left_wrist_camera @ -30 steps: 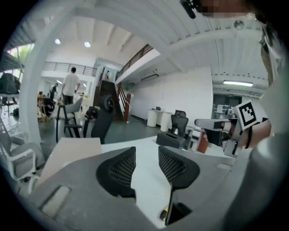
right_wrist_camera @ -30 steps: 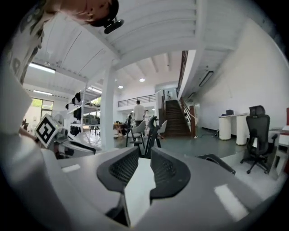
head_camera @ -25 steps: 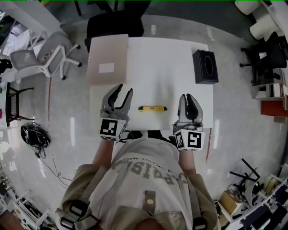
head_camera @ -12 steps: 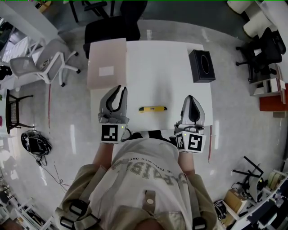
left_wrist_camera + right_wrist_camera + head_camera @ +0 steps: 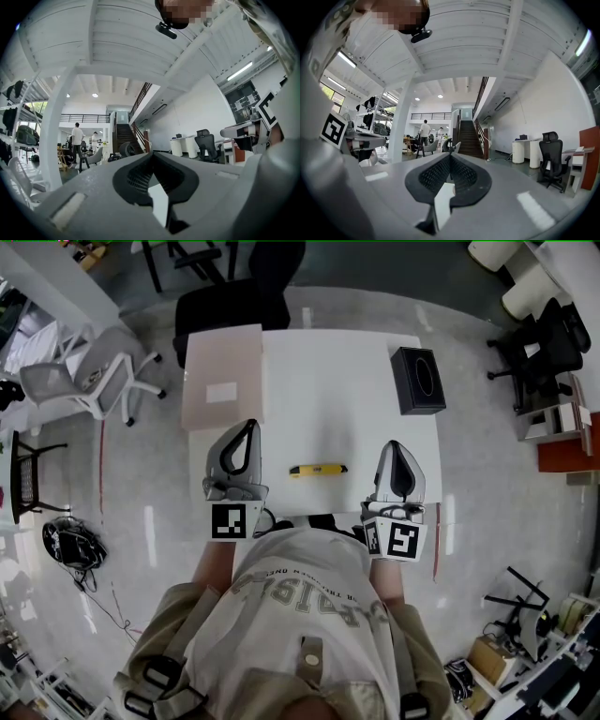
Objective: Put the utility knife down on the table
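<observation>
The yellow utility knife (image 5: 318, 469) lies flat on the white table (image 5: 337, 381), near its front edge and between my two grippers. Left of the knife is my left gripper (image 5: 251, 425); its jaws have just been closing with nothing between them and now meet. My right gripper (image 5: 397, 446) is to the knife's right, shut and empty. Neither touches the knife. In the left gripper view the left gripper (image 5: 152, 157) points level across the room with its pads together. The right gripper (image 5: 450, 158) does the same in its own view.
A black box (image 5: 418, 381) stands at the table's far right. A beige flat board (image 5: 223, 377) covers the table's left side. A black chair (image 5: 242, 285) is behind the table and a white office chair (image 5: 86, 379) stands to the left.
Both grippers' jaws have gone from open to shut, the right one first. Both grippers have risen a little. The knife has stayed where it lay.
</observation>
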Demonstrator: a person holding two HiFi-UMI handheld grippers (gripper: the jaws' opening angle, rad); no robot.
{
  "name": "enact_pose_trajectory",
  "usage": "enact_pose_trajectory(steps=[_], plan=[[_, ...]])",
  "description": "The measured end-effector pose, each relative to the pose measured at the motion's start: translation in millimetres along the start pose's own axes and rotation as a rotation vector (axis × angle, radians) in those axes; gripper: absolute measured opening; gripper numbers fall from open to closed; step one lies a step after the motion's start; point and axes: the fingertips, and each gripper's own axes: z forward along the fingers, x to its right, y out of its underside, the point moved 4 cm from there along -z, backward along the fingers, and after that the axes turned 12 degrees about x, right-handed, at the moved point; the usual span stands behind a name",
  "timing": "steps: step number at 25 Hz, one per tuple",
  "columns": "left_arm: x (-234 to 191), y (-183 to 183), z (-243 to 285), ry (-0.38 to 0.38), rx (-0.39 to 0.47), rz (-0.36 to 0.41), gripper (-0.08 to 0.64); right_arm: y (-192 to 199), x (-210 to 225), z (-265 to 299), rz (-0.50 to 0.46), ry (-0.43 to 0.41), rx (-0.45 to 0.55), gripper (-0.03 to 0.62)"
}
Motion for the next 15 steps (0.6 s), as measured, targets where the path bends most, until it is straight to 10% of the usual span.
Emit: enact_pose_trajectory(steps=[15], plan=[[-5.1,-1.8,3.7,0.001,0.019,0.008,0.014,4.9,5.6,1.4,-0.069,0.04,-0.024,0.0]])
